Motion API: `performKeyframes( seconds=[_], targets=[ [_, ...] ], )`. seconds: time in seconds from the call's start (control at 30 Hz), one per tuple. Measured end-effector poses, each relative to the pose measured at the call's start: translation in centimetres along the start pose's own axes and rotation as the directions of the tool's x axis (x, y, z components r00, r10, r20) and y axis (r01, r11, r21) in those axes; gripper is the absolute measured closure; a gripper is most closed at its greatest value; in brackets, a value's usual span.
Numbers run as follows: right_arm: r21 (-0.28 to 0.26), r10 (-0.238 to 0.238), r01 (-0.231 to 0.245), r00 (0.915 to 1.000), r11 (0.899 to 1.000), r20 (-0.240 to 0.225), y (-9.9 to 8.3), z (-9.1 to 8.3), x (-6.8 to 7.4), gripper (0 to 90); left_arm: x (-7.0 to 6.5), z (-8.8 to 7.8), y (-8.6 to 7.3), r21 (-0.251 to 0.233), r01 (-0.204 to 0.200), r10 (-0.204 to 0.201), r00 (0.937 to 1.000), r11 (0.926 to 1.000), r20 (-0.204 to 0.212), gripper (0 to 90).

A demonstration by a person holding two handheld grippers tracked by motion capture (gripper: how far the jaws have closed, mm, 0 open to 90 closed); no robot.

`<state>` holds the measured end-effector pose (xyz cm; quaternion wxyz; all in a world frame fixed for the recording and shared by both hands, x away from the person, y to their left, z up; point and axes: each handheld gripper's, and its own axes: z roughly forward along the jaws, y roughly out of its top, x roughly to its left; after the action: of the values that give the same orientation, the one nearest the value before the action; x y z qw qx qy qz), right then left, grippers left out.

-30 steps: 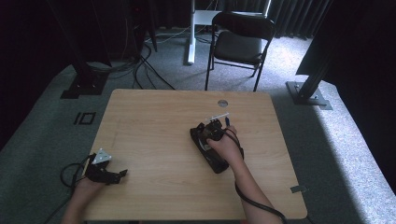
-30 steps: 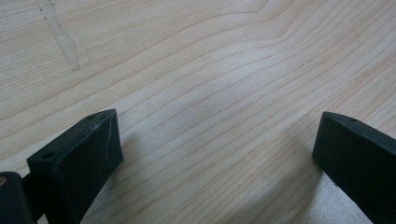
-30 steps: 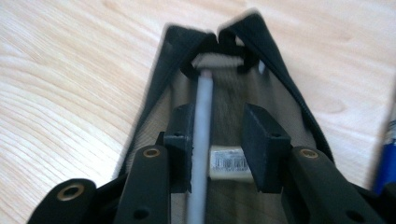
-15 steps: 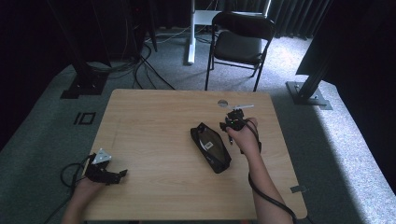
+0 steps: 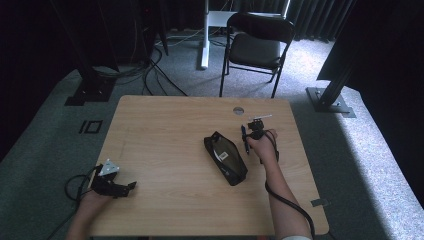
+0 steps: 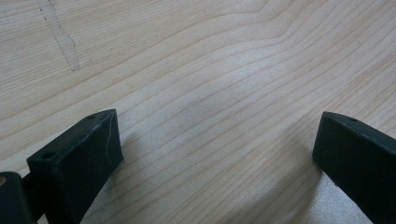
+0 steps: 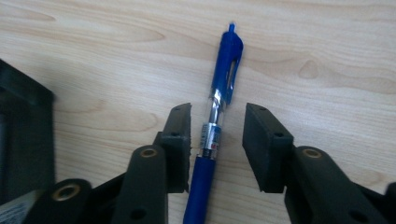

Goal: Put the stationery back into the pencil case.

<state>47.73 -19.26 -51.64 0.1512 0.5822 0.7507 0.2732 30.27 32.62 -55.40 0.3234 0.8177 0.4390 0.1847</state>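
Right gripper view, blue pen [image 7: 219, 116] between parted tongs [image 7: 217, 140], label unreadable

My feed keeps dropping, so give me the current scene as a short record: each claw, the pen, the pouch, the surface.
right claw: jaws apart around the pen, a gap showing on one side, not clamped
left claw: open, nothing between the jaws, near the table's front left
pen: blue, lying flat on the table, right of the pouch
pouch: black, lying mid-table
table: light wood
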Motion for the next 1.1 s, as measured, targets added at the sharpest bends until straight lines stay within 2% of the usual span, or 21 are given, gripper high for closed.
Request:
performKeyframes(
  seconds=[0.27, 0.33, 0.43, 0.53, 0.57, 0.67, 0.77, 0.9, 1.1],
  targets=[
    [0.023, 0.014, -0.014, 0.9999, 1.000, 0.003, -0.1, 0.9, 0.0, 67.1, 0.0, 0.0, 0.0, 0.000, 0.000, 0.000, 1.0000, 1.0000, 0.000, 1.6],
    [0.029, 0.004, -0.004, 1.0000, 1.000, 0.005, -0.1, 1.2, 0.2, 68.5, 0.0, 0.0, 0.0, 0.000, 0.000, 0.000, 1.0000, 1.0000, 0.000, 1.6],
    [0.035, -0.006, 0.006, 0.9998, 0.999, 0.019, -0.2, 1.5, 0.4, 76.0, 0.0, 0.0, 0.0, 0.000, 0.000, 0.000, 1.0000, 1.0000, 0.000, 1.6],
    [0.048, 0.039, -0.039, 0.9992, 0.998, -0.003, -0.1, 1.3, 0.3, 79.2, 0.0, 0.0, 0.0, 0.000, 0.000, 0.000, 1.0000, 1.0000, 0.000, 1.6],
    [0.047, 0.029, -0.030, 0.9995, 0.998, 0.015, -0.1, 1.1, 0.4, 79.2, 0.0, 0.0, 0.0, 0.000, 0.000, 0.000, 1.0000, 1.0000, 0.000, 1.6],
    [0.020, 0.065, -0.064, 0.9979, 0.998, -0.011, 0.0, 0.2, 0.1, 79.2, 0.0, 0.0, 0.0, 0.000, 0.000, 0.000, 1.0000, 1.0000, 0.000, 1.6],
    [-0.017, 0.055, -0.056, 0.9977, 0.998, -0.041, 0.2, -1.4, 0.2, 79.3, 0.0, 0.0, 0.0, 0.000, 0.000, 0.000, 1.0000, 1.0000, 0.000, 1.6],
    [-0.054, 0.030, -0.035, 0.9946, 0.998, -0.099, 0.5, -3.6, 1.1, 79.2, 0.0, 0.0, 0.0, 0.000, 0.000, 0.000, 1.0000, 1.0000, 0.000, 1.6],
    [-0.115, -0.029, 0.009, 0.9853, 0.993, -0.168, 0.3, -6.5, 3.5, 79.2, 0.0, 0.0, 0.0, 0.000, 0.000, 0.000, 1.0000, 1.0000, 0.000, 1.6]
  ],
)
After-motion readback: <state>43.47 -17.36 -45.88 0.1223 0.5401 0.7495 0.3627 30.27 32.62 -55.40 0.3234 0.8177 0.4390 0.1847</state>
